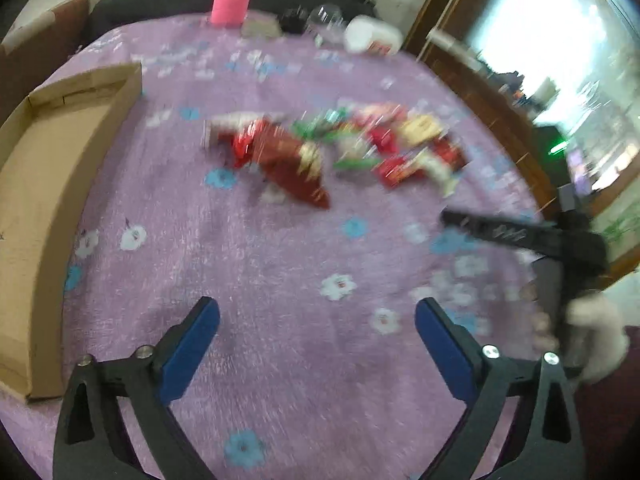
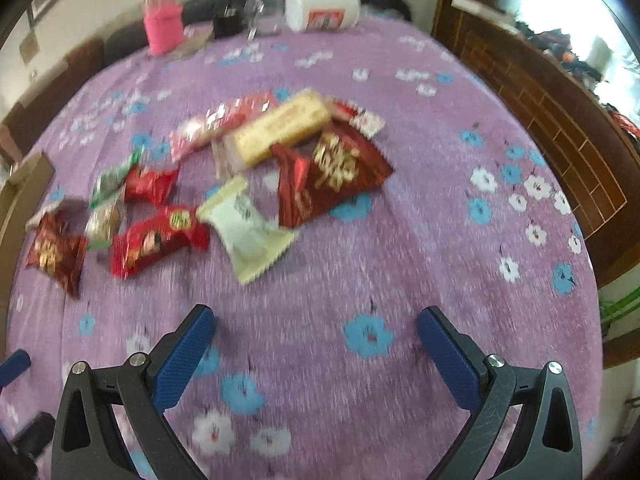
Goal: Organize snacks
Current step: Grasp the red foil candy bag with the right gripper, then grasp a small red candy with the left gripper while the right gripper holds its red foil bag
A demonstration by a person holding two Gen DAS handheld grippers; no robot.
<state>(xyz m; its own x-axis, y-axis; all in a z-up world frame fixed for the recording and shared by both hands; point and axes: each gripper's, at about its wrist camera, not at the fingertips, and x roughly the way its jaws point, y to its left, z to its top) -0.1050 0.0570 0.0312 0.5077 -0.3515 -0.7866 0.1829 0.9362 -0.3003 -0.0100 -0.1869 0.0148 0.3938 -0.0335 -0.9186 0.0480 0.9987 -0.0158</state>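
Observation:
A pile of snack packets lies on the purple flowered cloth (image 1: 280, 260). In the left wrist view a dark red packet (image 1: 292, 164) lies nearest, with red and green ones (image 1: 380, 140) behind. In the right wrist view I see a white packet (image 2: 244, 228), a red packet (image 2: 156, 240), a dark red bag (image 2: 336, 172) and a long yellow pack (image 2: 280, 128). An open cardboard tray (image 1: 44, 184) lies at the left. My left gripper (image 1: 316, 316) is open and empty, short of the pile. My right gripper (image 2: 316, 320) is open and empty, just below the white packet.
A pink container (image 1: 232, 0), a dark cup (image 1: 294, 20), a clear glass (image 1: 326, 20) and a white jar (image 1: 372, 36) stand along the far edge. A wooden cabinet (image 2: 540, 120) stands at the right. The right gripper's arm (image 1: 520, 236) shows in the left wrist view.

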